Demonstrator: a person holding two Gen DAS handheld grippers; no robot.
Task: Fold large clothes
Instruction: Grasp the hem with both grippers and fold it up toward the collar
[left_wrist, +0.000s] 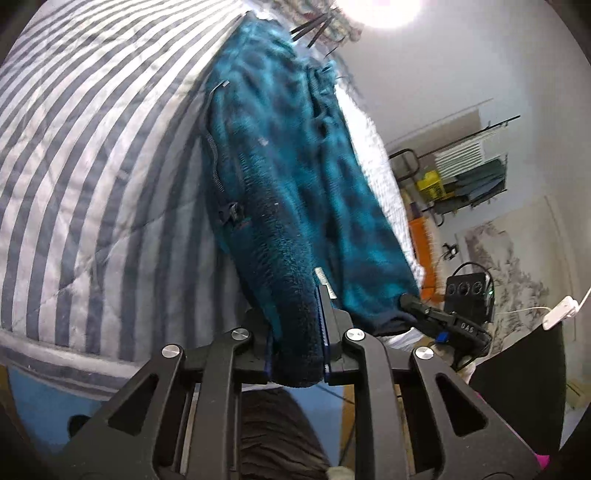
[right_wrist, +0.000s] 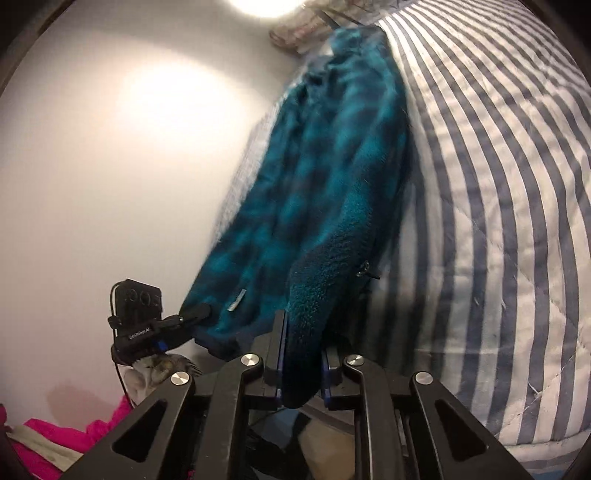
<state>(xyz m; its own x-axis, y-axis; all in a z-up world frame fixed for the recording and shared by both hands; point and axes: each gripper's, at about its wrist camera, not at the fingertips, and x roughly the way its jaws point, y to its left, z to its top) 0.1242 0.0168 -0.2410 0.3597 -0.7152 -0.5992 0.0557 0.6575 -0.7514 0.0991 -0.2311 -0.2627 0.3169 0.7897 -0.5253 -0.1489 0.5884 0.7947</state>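
A teal and dark blue plaid fleece jacket (left_wrist: 288, 155) hangs stretched in the air over the striped bed quilt (left_wrist: 92, 166). My left gripper (left_wrist: 295, 332) is shut on one thick edge of the jacket. My right gripper (right_wrist: 301, 358) is shut on another edge of the same jacket (right_wrist: 325, 177). Each gripper shows in the other's view, clamped on a corner: the right one in the left wrist view (left_wrist: 443, 321), the left one in the right wrist view (right_wrist: 155, 328). A zipper runs down the jacket's left side.
The grey and white striped quilt (right_wrist: 498, 203) covers the bed below the jacket. A white wall (right_wrist: 110, 166) is on one side. A metal rack (left_wrist: 461, 173) with folded items stands at the far wall. Pink cloth (right_wrist: 55, 439) lies low down.
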